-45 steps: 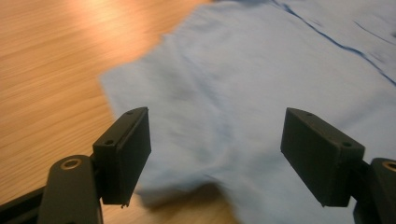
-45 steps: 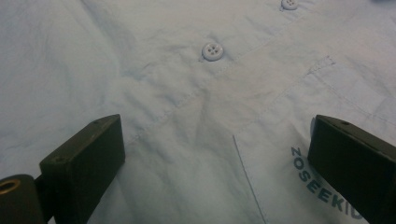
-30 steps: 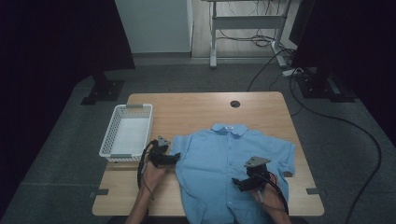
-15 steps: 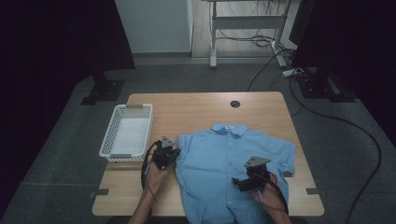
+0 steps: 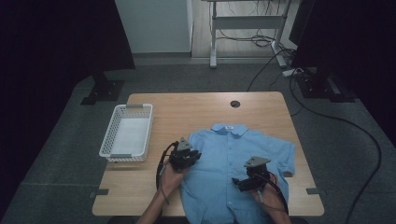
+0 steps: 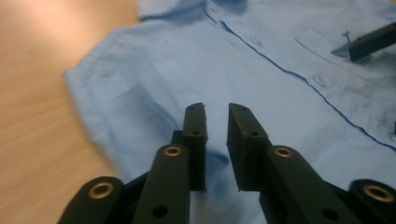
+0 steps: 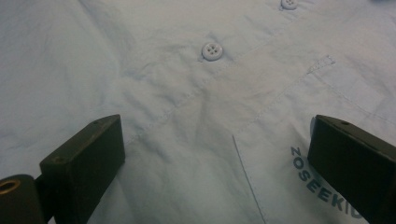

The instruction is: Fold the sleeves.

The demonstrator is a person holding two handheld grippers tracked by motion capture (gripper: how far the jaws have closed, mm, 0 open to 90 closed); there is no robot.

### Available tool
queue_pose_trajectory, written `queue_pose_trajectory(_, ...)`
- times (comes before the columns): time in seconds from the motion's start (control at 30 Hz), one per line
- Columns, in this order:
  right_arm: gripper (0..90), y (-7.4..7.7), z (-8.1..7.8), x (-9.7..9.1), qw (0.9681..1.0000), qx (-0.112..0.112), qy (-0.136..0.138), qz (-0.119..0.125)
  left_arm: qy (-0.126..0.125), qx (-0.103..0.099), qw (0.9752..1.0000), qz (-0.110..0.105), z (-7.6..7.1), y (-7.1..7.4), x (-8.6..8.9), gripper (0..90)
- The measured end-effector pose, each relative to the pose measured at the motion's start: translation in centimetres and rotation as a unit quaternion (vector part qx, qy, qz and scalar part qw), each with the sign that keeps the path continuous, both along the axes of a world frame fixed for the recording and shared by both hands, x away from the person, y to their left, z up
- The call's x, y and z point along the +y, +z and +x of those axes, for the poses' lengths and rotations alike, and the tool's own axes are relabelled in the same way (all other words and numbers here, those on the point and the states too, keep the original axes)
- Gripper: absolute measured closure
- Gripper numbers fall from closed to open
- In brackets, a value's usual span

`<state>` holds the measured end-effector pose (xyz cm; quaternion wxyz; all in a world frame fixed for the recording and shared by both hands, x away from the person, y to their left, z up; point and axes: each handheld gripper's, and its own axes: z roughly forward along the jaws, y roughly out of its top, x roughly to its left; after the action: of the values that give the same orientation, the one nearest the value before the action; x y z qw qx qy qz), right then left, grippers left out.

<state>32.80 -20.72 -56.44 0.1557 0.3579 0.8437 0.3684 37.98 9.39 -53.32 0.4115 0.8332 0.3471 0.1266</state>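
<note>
left tongs (image 6: 216, 122) over the folded-in left sleeve of the blue shirt (image 5: 233, 163), jaws just reopened to a narrow gap, nothing pinched; right tongs (image 7: 215, 154) spread wide above the pocket, empty; shirt flat on counter (image 5: 187, 112); folding step; next likely: grip the right sleeve.

Wooden table (image 5: 196, 112), white basket (image 5: 127, 132) at left, blue shirt (image 5: 233, 163) spread flat
</note>
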Motion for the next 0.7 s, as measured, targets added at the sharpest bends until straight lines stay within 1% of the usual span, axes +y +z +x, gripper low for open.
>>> queue_pose_trajectory(0.1, 3.5, 0.0, 0.0, 0.0, 1.0, 0.0, 0.0, 0.0, -0.007, 0.001, 1.0, 0.002, 0.0, -0.1, -0.2, 61.7)
queue_pose_trajectory(0.13, 3.5, 0.0, 0.0, 0.0, 1.0, 0.0, 0.0, 0.0, -0.003, -0.015, 0.9999, -0.002, 0.0, 0.6, 0.2, 57.8)
queue_pose_trajectory(0.2, 3.5, 0.0, 0.0, 0.0, 1.0, 0.0, 0.0, 0.0, 0.006, -0.028, 0.9995, -0.013, 0.1, 1.5, 1.0, 48.0)
queue_pose_trajectory(0.23, 3.5, 0.0, 0.0, 0.0, 1.0, 0.0, 0.0, 0.0, 0.006, -0.028, 0.9995, -0.013, 0.1, 1.5, 1.0, 43.8)
queue_pose_trajectory(0.27, 3.5, 0.0, 0.0, 0.0, 1.0, 0.0, 0.0, 0.0, 0.015, -0.037, 0.9991, -0.015, 0.2, 1.9, 1.7, 43.8)
queue_pose_trajectory(0.3, 3.5, 0.0, 0.0, 0.0, 1.0, 0.0, 0.0, 0.0, 0.028, -0.042, 0.9986, -0.016, 0.5, 2.1, 2.6, 39.5)
queue_pose_trajectory(0.33, 3.5, 0.0, 0.0, 0.0, 1.0, 0.0, 0.0, 0.0, 0.028, -0.042, 0.9986, -0.016, 0.5, 2.1, 2.6, 34.8)
queue_pose_trajectory(0.37, 3.5, 0.0, 0.0, 0.0, 1.0, 0.0, 0.0, 0.0, 0.028, -0.042, 0.9986, -0.016, 0.5, 2.1, 2.6, 34.8)
queue_pose_trajectory(0.4, 3.5, 0.0, 0.0, 0.0, 1.0, 0.0, 0.0, 0.0, 0.045, -0.031, 0.9985, -0.007, 1.1, 1.6, 3.6, 34.8)
queue_pose_trajectory(0.43, 3.3, 0.0, 0.0, 0.0, 1.0, 0.0, 0.001, 0.0, 0.052, -0.026, 0.9983, -0.001, 1.3, 1.2, 3.8, 30.7)
queue_pose_trajectory(0.47, 3.3, 0.0, 0.0, 0.0, 1.0, 0.0, 0.001, 0.0, 0.057, -0.019, 0.9982, 0.003, 1.4, 0.8, 3.9, 29.6)
queue_pose_trajectory(0.53, 3.3, 0.0, 0.0, 0.0, 1.0, 0.0, 0.001, 0.0, 0.055, -0.003, 0.9983, 0.02, 1.8, -0.3, 3.8, 29.0)
queue_pose_trajectory(0.57, 3.3, 0.0, 0.0, 0.0, 1.0, 0.001, 0.001, 0.0, 0.054, 0.001, 0.9979, 0.035, 1.9, -0.9, 3.6, 29.0)
queue_pose_trajectory(0.6, 3.3, 0.0, 0.0, 0.0, 1.0, 0.001, 0.001, 0.001, 0.053, 0.003, 0.9972, 0.053, 1.9, -1.5, 3.4, 28.5)
queue_pose_trajectory(0.63, 3.3, 0.0, 0.0, 0.0, 1.0, 0.001, 0.001, 0.001, 0.051, -0.008, 0.9966, 0.063, 1.9, -2.0, 3.2, 27.8)
queue_pose_trajectory(0.67, 3.2, 0.0, 0.0, 0.0, 1.0, 0.001, 0.001, 0.001, 0.052, -0.011, 0.9971, 0.054, 1.9, -2.1, 3.3, 24.3)
queue_pose_trajectory(0.7, 3.2, 0.0, 0.0, 0.0, 1.0, 0.001, 0.0, 0.0, 0.052, -0.014, 0.9972, 0.052, 1.8, -2.2, 3.4, 24.6)
